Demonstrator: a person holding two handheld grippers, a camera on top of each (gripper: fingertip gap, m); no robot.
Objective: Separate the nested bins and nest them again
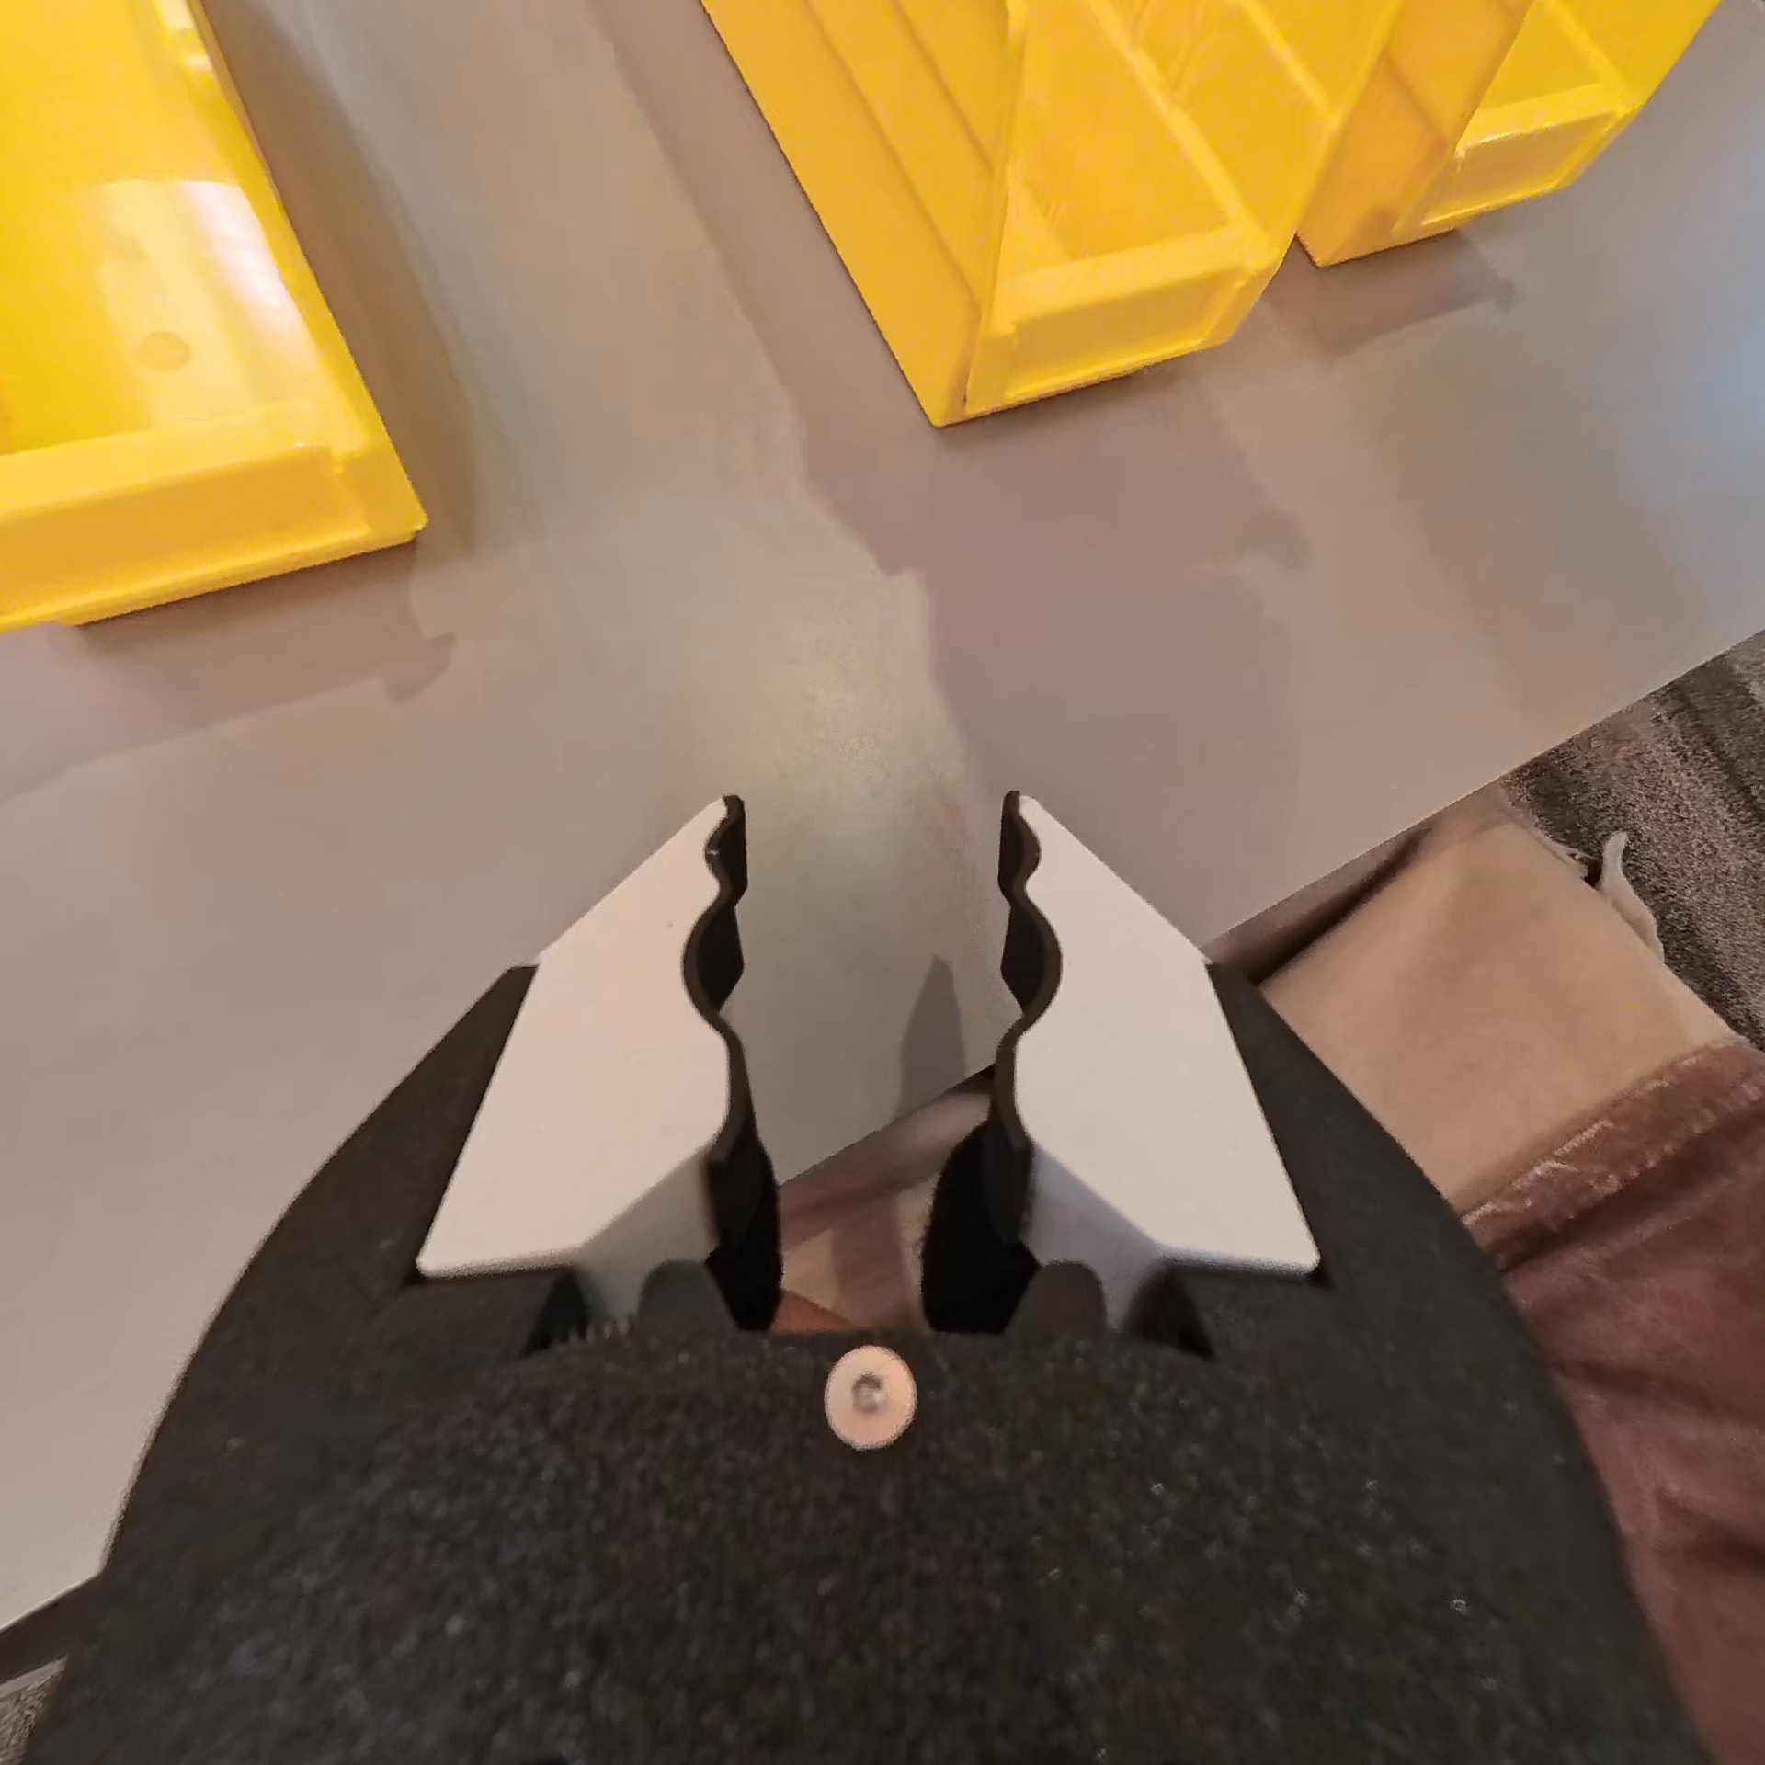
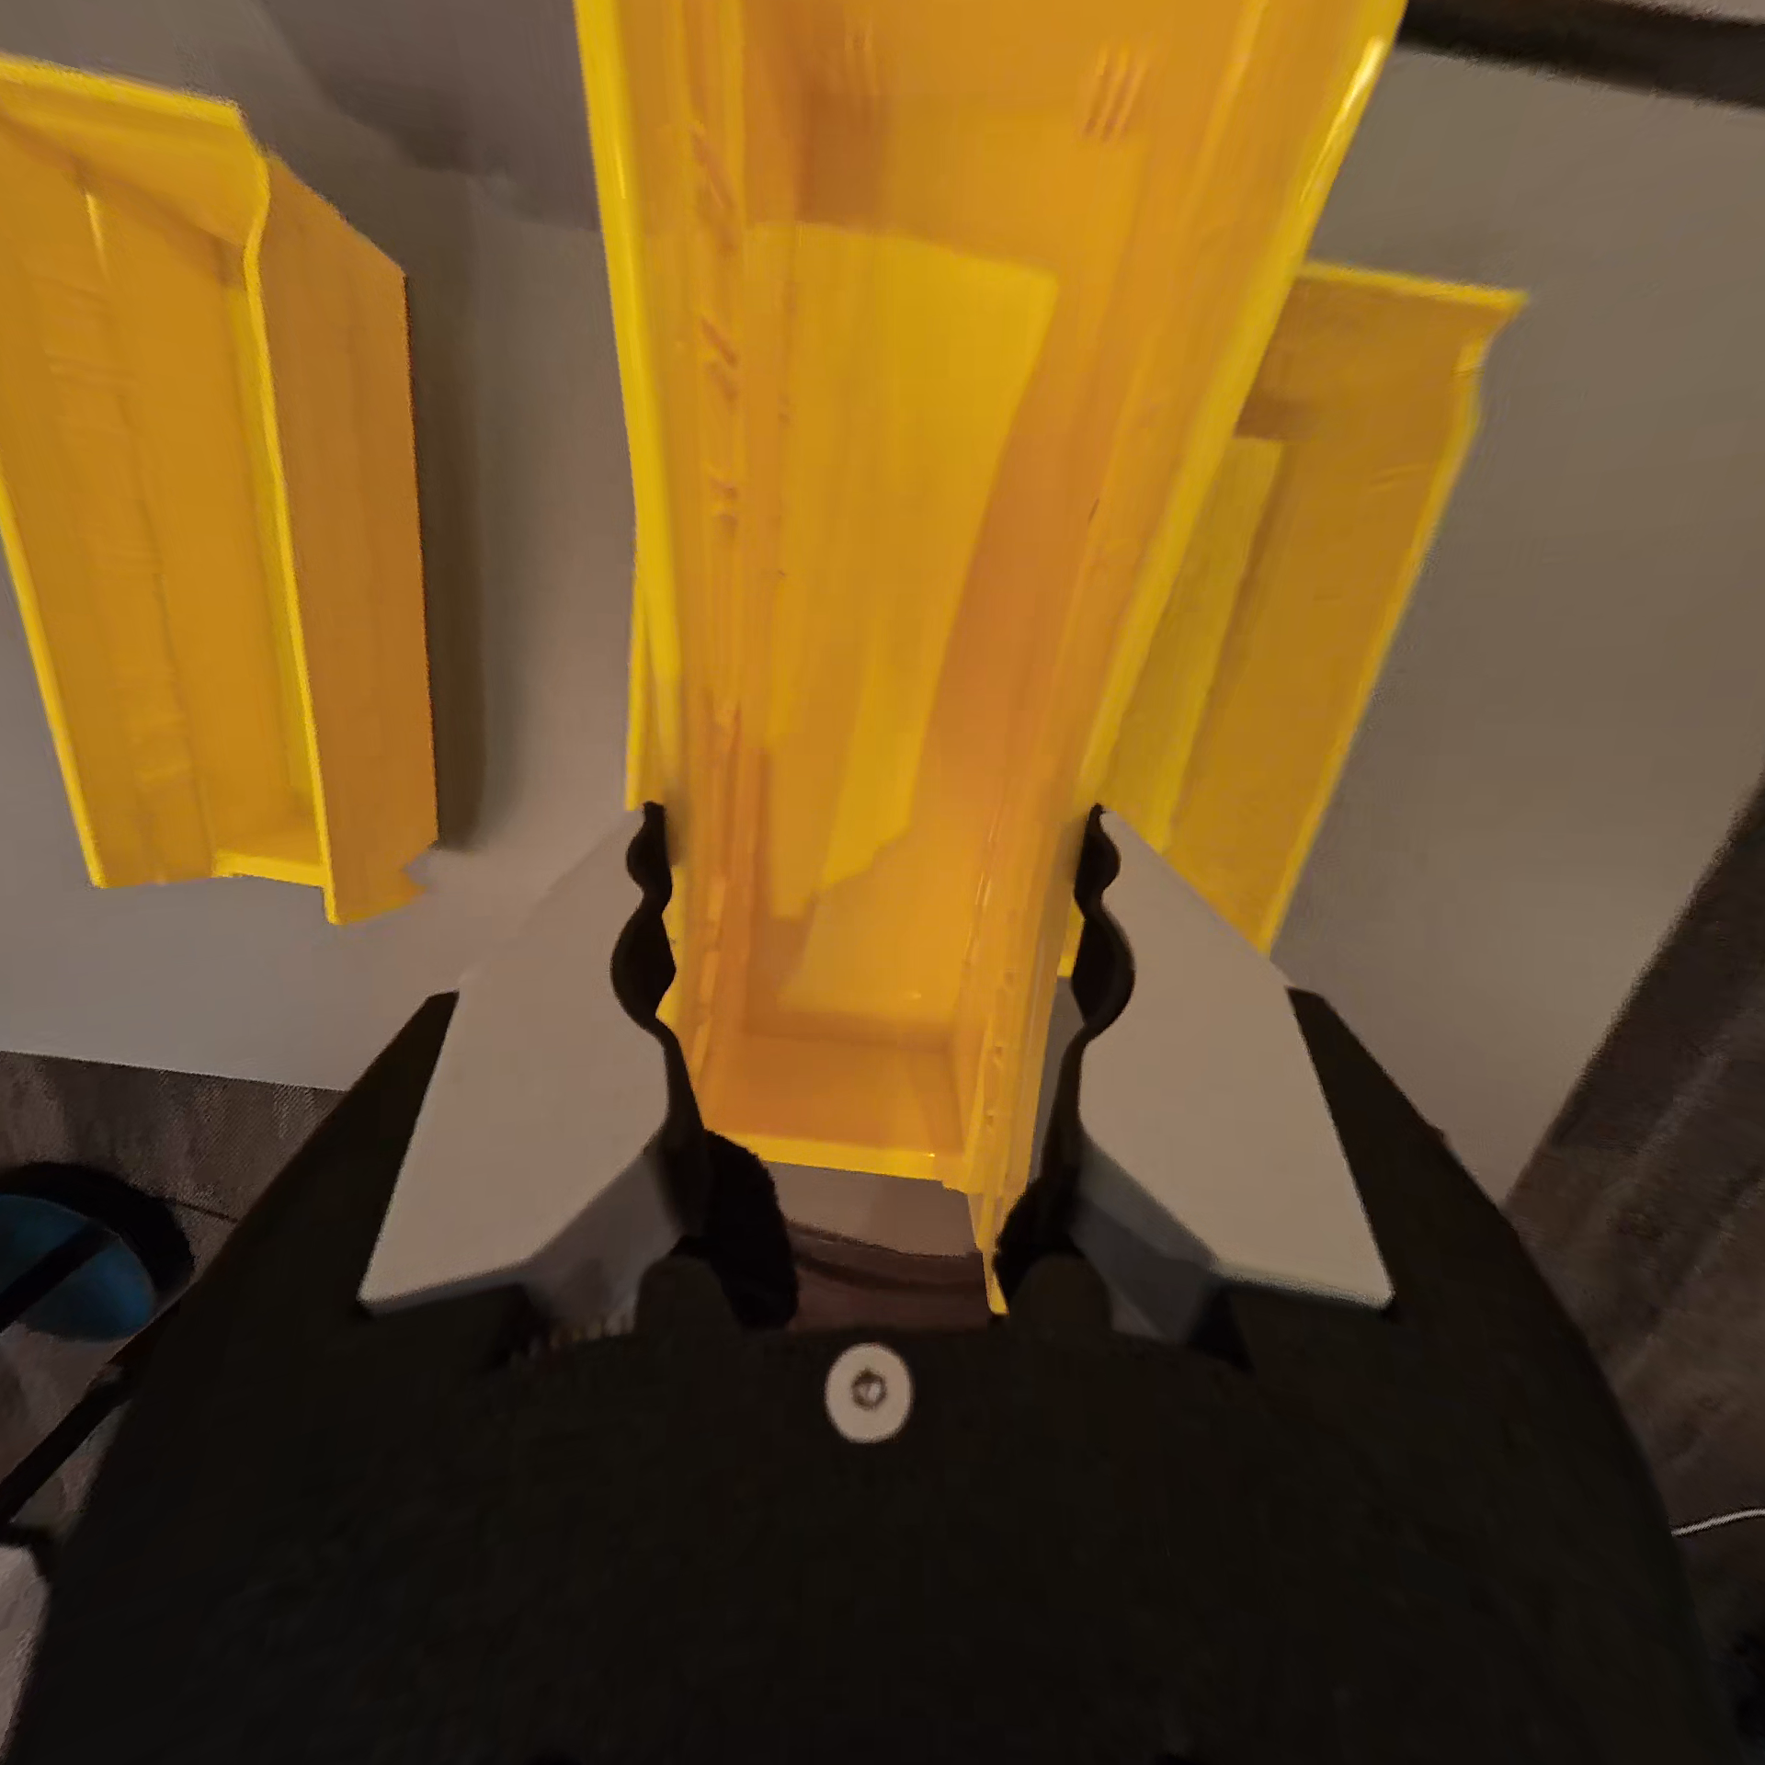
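In the right wrist view my right gripper is shut on the near end of a long yellow bin, one finger on each side wall. The bin points away from me and partly covers a second yellow bin behind it on the right. A third yellow bin lies apart on the left. In the left wrist view my left gripper is open and empty above the grey table, short of a bin on the left, one in the middle and one at the top right.
The table's front edge runs diagonally at the lower right of the left wrist view, with a person's brown-clad leg and carpet beyond it. In the right wrist view a blue object lies on the floor at the lower left.
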